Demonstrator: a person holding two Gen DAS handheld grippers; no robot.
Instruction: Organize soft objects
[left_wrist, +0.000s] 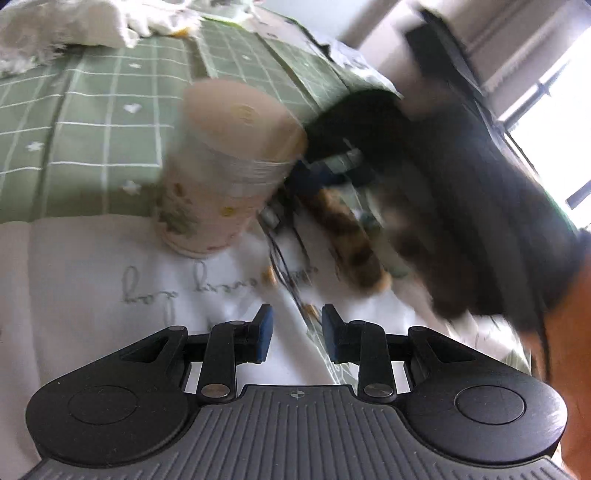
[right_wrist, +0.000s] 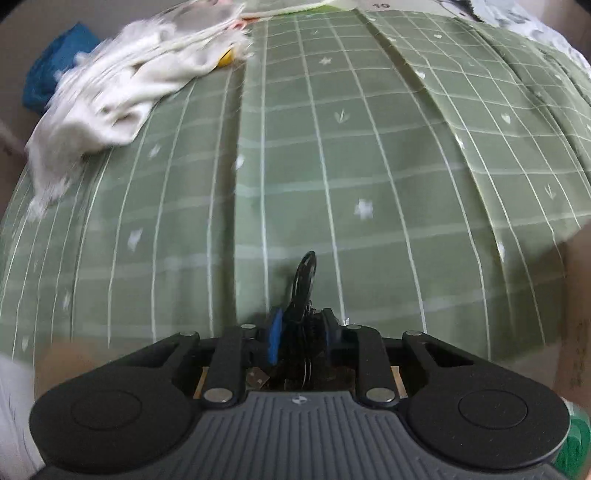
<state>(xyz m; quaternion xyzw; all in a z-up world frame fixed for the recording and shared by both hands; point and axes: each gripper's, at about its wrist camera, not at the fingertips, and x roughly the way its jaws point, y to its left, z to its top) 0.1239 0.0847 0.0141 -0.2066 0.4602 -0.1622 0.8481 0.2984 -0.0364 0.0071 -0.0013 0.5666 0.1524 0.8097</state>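
My left gripper (left_wrist: 297, 332) hangs open over a white quilt (left_wrist: 92, 277), with nothing between its blue pads. Ahead of it lie thin black hair ties (left_wrist: 284, 258) and a brown spotted soft band (left_wrist: 351, 240). A cream patterned cup with a beige lid (left_wrist: 225, 166) stands to their left. In the right wrist view my right gripper (right_wrist: 301, 332) is shut on a black hair tie (right_wrist: 304, 273), whose loop sticks out past the fingertips. It is held above the green checked bedding (right_wrist: 332, 166).
A white fluffy cloth (right_wrist: 110, 99) lies at the bedding's far left, with a blue cloth (right_wrist: 51, 70) and a small yellow thing (right_wrist: 226, 57) beside it. A large dark blurred shape (left_wrist: 461, 203) fills the right of the left wrist view, orange fabric (left_wrist: 576, 350) at its edge.
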